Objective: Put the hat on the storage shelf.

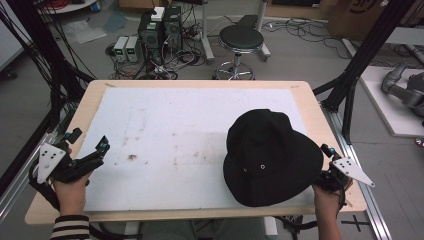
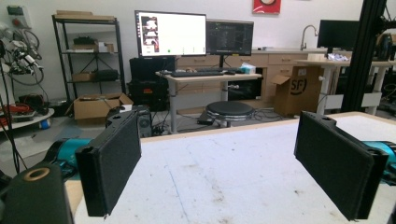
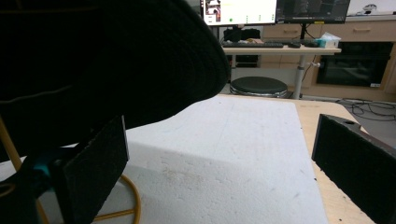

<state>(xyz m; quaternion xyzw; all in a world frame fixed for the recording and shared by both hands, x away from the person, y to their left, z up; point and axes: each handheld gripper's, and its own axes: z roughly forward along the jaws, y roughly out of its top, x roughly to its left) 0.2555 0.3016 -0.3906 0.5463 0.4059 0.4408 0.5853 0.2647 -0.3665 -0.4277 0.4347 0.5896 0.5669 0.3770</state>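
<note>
Left gripper jaws spread wide over bare white foam sheet, right gripper jaws open, black bucket hat brim just left of it, overhanging left jaw.

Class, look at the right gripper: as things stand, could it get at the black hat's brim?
Probably yes. The right gripper sits open at the table's right edge, right beside the black hat; in its own view the brim hangs just above its left jaw, with nothing between.
</note>
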